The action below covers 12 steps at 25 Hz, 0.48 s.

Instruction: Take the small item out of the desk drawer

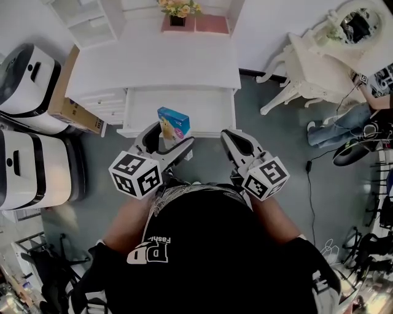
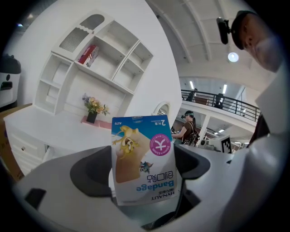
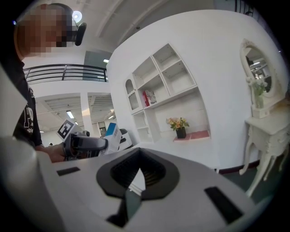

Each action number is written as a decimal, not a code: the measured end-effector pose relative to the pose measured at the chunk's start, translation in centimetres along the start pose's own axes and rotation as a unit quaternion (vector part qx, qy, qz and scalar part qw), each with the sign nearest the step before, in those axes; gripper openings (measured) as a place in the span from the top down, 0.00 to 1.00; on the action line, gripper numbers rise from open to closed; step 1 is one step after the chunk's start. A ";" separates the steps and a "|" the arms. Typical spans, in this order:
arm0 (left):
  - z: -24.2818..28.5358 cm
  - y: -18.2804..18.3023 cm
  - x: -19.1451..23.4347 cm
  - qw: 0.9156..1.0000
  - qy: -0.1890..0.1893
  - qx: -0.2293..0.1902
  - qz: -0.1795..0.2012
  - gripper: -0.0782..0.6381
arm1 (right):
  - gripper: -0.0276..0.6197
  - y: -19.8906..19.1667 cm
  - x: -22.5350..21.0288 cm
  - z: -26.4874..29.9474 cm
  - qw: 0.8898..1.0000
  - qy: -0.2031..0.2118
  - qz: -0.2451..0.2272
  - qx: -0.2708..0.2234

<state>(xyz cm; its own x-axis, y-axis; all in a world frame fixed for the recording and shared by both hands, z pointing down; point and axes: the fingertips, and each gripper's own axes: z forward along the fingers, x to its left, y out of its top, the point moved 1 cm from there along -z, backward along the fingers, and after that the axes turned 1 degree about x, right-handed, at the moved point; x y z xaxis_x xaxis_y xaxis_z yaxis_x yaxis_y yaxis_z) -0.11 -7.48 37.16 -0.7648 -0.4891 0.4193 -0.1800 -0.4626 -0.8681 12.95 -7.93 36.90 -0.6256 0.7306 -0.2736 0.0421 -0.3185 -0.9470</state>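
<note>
A small blue and white bandage box point(image 1: 174, 124) is held upright above the open desk drawer point(image 1: 212, 111), with my left gripper point(image 1: 167, 140) shut on its lower part. In the left gripper view the box point(image 2: 142, 158) fills the middle, pinched between the jaws of the left gripper point(image 2: 146, 192). My right gripper point(image 1: 229, 136) hangs just right of it in front of the drawer, shut with nothing held. The right gripper view shows its own jaws point(image 3: 135, 182) closed together, and the left gripper point(image 3: 86, 143) with the box point(image 3: 111, 135) off to the left.
The white desk point(image 1: 153, 61) carries a flower pot point(image 1: 177, 11) at its back. A cardboard box point(image 1: 70, 101) and two white appliances point(image 1: 34, 165) stand to the left. A white vanity table point(image 1: 319, 61), floor cables point(image 1: 310, 184) and a person point(image 1: 347, 122) are on the right.
</note>
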 end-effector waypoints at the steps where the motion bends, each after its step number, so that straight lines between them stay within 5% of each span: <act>1: -0.1 -0.2 -0.5 1.000 0.001 0.000 0.002 0.30 | 0.95 -0.2 0.0 -0.5 1.000 -0.001 0.004 -0.002; 12: -0.6 -0.5 -2.4 1.000 -0.001 0.005 0.017 0.30 | 0.95 -1.2 1.3 -2.6 1.000 -0.004 0.016 -0.011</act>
<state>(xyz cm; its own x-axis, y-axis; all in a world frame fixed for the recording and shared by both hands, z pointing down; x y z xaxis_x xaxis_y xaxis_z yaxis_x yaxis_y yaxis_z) 1.43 -5.66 36.42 -0.7692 -0.5059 0.3904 -0.1486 -0.4525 -0.8793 14.05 -5.01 37.25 -0.6298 0.7153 -0.3029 0.0791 -0.3288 -0.9411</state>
